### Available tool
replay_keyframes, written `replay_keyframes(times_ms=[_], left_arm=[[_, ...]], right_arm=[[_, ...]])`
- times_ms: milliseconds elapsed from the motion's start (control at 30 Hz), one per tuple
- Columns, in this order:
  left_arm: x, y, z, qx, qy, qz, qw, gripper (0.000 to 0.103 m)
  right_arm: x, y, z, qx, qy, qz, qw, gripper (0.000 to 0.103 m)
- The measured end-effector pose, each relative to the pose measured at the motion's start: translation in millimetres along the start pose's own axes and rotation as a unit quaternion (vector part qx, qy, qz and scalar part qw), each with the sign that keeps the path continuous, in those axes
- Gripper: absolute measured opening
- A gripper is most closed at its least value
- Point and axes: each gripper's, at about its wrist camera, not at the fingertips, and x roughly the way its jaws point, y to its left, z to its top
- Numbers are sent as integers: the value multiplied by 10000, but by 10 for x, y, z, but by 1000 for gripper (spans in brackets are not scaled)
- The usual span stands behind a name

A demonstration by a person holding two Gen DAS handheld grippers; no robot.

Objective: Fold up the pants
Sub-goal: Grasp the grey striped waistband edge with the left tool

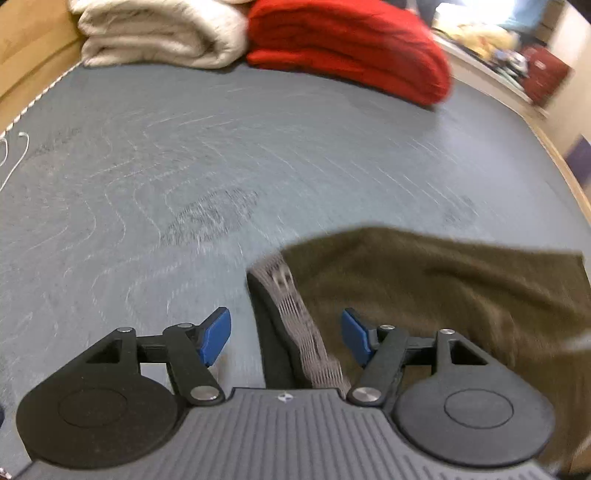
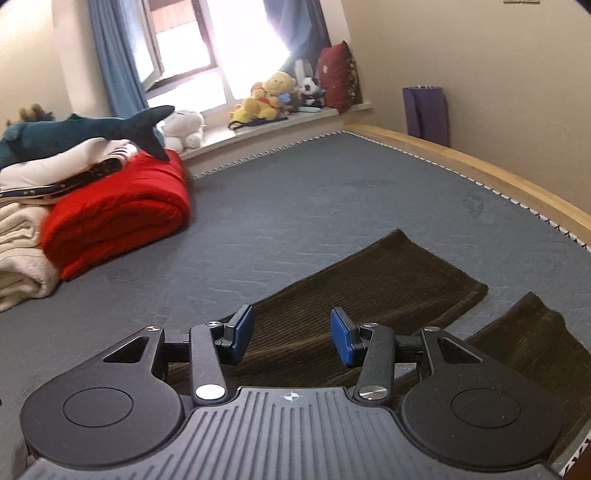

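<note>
Dark olive-brown corduroy pants lie flat on the grey mattress. The left wrist view shows their waist end [image 1: 436, 280] with a grey patterned waistband lining [image 1: 303, 325] running between the fingers of my left gripper [image 1: 286, 338], which is open just above it. The right wrist view shows the two legs [image 2: 369, 291] spread apart, cuffs pointing away. My right gripper [image 2: 291, 338] is open and empty over the near part of the left leg.
A folded red blanket [image 2: 118, 214] and a cream blanket [image 1: 159, 33] are stacked at the mattress's far end, with a plush shark [image 2: 92, 129] on top. A wooden bed frame [image 2: 480, 166] borders the mattress. Plush toys [image 2: 273, 96] sit on the window sill.
</note>
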Motion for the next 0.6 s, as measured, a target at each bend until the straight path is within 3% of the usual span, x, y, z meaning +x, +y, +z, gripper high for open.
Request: replay_keyframes(times_ms=[133, 233, 267, 367, 500, 600], left_arm=[[-60, -82, -646, 259, 211, -289, 9990, 76], [59, -134, -1093, 195, 511, -194, 9983, 79], [151, -121, -1113, 59, 747, -94, 9971, 78], [144, -141, -1125, -87, 253, -68, 9996, 86], [457, -154, -1212, 41, 911, 234, 9956, 86], [548, -144, -1224, 27, 1019, 78, 9948, 86]], right_arm=[[-116, -151, -163, 324, 62, 166, 9993, 48], [-184, -296, -298, 734, 127, 301, 9968, 48], [-202, -328, -333, 837, 174, 325, 9958, 48], [-257, -394, -425, 966, 231, 409, 9942, 48], [-338, -430, -446, 839, 110, 428, 9955, 48], [-361, -495, -466, 804, 104, 355, 9961, 48]])
